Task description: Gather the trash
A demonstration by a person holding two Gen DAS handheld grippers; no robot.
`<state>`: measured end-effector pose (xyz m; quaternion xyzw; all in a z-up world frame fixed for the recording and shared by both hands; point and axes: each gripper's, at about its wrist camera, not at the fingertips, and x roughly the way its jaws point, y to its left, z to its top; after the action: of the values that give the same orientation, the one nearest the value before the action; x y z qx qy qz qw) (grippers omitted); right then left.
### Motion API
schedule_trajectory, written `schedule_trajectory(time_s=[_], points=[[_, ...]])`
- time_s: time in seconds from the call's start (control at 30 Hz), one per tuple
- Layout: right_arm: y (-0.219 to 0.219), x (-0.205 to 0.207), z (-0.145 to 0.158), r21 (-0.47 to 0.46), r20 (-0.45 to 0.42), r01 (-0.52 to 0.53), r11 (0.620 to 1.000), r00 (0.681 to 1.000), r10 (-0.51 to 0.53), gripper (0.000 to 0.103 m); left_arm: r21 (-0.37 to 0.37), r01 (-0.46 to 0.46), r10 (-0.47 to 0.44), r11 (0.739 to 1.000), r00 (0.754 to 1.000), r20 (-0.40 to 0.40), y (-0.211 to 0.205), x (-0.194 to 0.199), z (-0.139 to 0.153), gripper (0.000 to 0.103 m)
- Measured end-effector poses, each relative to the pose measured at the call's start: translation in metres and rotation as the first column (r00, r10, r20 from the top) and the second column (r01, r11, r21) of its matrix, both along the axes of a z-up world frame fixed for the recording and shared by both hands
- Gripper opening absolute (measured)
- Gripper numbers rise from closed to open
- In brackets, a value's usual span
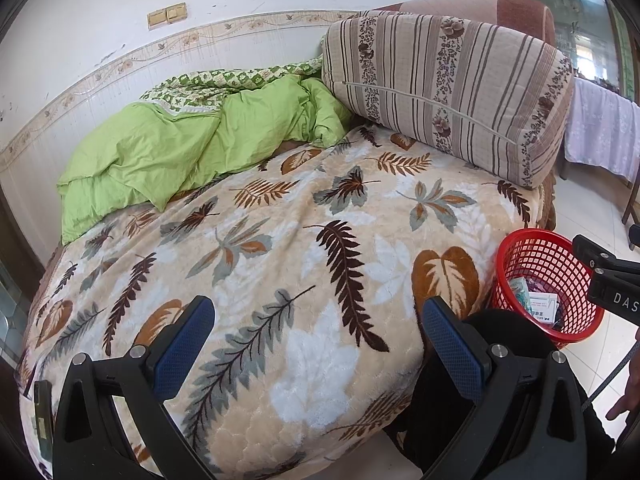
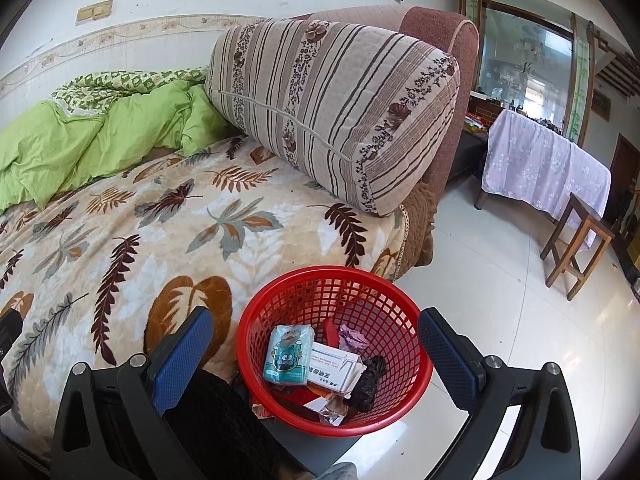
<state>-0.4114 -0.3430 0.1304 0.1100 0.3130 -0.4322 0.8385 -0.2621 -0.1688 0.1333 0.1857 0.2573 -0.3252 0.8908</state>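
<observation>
right gripper (image 2: 316, 344) agape above red basket (image 2: 280, 300)

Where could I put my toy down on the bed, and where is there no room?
The leaf blanket is bare between the green quilt and the striped cushion, up to the near edge. The red basket on the floor is crowded with a tissue pack and a white box.

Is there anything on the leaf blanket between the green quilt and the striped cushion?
Nothing. In the left wrist view, the leaf blanket is bare between the green quilt and the striped cushion.
</observation>
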Motion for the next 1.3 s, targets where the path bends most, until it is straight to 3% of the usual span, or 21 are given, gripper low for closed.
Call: schedule_trajectory(time_s=[1.3], points=[[-0.0029, 0.0011, -0.002, 0.015, -0.003, -0.001, 1.0, 1.0, 0.001, 0.102, -0.005, -0.001, 0.001, 1.0, 1.0, -0.003, 0.0016, 0.0006, 0.0005, 0.103]])
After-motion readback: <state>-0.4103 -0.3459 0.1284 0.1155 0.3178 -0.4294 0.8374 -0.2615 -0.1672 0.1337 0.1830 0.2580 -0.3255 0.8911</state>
